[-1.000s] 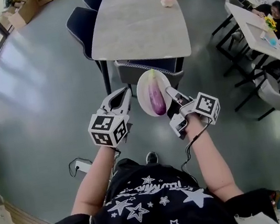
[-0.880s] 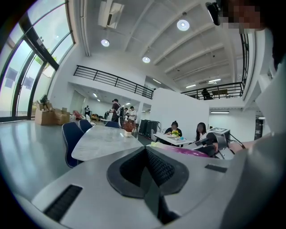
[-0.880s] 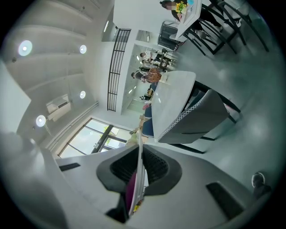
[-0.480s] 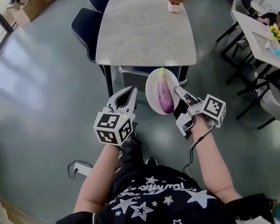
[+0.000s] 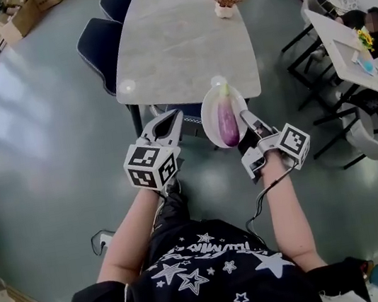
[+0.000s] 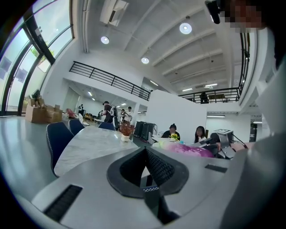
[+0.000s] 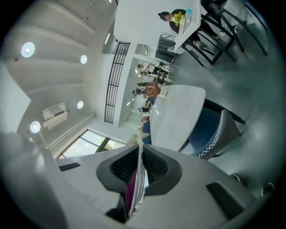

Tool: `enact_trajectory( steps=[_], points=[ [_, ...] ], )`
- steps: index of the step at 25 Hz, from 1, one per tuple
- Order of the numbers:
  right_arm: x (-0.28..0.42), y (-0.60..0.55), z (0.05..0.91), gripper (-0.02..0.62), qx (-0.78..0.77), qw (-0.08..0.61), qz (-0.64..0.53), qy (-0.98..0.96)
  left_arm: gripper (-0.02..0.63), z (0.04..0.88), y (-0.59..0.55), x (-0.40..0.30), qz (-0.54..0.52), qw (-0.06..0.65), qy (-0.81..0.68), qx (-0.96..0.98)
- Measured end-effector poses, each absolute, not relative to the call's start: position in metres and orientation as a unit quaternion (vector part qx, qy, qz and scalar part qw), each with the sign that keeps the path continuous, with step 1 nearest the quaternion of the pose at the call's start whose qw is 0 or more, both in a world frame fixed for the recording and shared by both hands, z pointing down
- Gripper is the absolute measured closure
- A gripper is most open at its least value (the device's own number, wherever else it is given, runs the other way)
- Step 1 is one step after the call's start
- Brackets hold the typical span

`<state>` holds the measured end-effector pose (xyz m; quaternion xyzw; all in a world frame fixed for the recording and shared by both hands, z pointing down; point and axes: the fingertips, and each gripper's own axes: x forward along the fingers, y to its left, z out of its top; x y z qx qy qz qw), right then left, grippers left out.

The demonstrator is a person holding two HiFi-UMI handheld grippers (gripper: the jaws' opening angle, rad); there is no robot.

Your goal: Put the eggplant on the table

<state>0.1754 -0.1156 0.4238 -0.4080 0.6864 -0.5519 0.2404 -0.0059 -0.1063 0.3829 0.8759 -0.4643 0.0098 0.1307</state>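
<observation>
The person has walked up to the tabletop (image 5: 178, 41). The right tongs' (image 5: 245, 117) plate (image 5: 210, 109), with the eggplant (image 5: 228, 124) aboard, now overlaps the tabletop's near edge (earlier it was short of it, over the chair (image 5: 176, 110)). The left tongs (image 5: 171, 119) are nearer that edge too.

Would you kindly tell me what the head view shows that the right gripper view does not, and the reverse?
Only the head view: the left tool, shut and empty, beside the white plate, with the eggplant lying whole along it. Only the right gripper view: the right tool with its jaws clamped on the plate's rim, seen edge-on, and ceiling lights. Both: plate, eggplant, grey table and a blue chair.
</observation>
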Motion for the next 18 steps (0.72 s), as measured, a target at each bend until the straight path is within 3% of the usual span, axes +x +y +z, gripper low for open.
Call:
enact_trajectory(
  steps=[18],
  points=[
    [0.102,-0.275,0.409,0.566,-0.449,0.244,-0.546,0.663,0.598,0.374,-0.29,-0.076,0.01,0.145,-0.423,0.894]
  ],
)
